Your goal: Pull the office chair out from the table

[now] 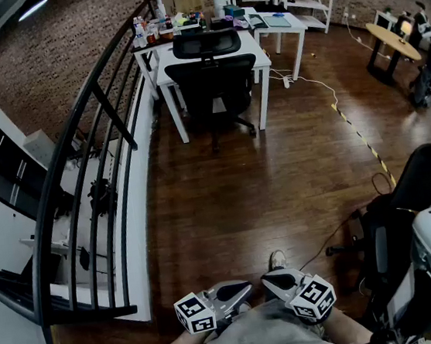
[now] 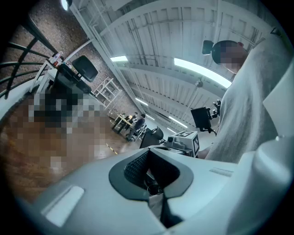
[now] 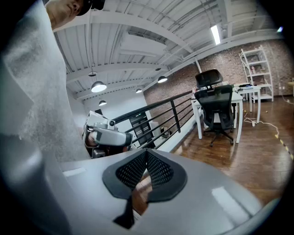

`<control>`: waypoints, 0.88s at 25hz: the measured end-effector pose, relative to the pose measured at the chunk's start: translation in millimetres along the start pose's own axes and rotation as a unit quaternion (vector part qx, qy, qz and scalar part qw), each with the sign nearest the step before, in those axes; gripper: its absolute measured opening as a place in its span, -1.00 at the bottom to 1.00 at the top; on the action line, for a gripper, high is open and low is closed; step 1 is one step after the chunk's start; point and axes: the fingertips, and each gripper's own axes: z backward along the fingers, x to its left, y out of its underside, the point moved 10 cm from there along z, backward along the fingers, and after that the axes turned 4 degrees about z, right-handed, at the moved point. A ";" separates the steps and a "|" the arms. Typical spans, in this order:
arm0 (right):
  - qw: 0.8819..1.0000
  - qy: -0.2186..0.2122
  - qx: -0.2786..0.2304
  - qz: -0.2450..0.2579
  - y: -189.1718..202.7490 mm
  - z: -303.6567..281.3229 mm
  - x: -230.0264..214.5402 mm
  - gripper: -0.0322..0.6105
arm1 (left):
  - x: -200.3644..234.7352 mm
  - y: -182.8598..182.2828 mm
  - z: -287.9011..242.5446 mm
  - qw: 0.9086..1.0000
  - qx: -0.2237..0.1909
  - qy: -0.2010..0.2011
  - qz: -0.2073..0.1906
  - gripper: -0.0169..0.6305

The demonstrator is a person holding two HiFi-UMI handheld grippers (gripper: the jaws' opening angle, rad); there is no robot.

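Office chair (image 1: 210, 74), black, sits pushed in at the near edge of the white worktop (image 1: 261, 58), backrest facing the camera. Left gripper (image 1: 247, 286) and right gripper (image 1: 266, 279) are both closed with nothing between the jaws, tips close together, well apart from the worktop, low by the person's body. Wood floor (image 1: 265, 192) lies between them and the worktop. Black railing (image 1: 109, 133) runs left of the worktop.

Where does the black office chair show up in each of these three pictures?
Head view: office chair top centre, tucked against the white table.
Left gripper view: upper left, lower part blurred out.
Right gripper view: right of centre.
Shared landmark: the black railing beside it.
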 end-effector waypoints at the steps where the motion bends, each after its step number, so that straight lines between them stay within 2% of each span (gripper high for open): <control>1: 1.000 0.000 0.001 -0.001 -1.5 -1.0 -5.5 -0.88 | 4.7 0.1 -2.4 1.000 -0.004 0.000 0.002 -0.95; 7: 1.000 -0.013 -0.002 0.005 -21.5 -20.1 -63.3 -0.88 | 46.7 -26.7 -26.9 1.000 -0.017 -0.016 0.006 -0.95; 16: 0.999 -0.034 -0.017 0.022 -81.0 -33.1 -184.4 -0.88 | 112.4 -115.7 -100.8 0.998 -0.023 -0.053 -0.007 -0.95; 22: 0.998 -0.039 -0.026 0.038 -107.6 -41.7 -256.4 -0.88 | 158.2 -153.8 -149.3 0.997 -0.035 -0.057 -0.024 -0.95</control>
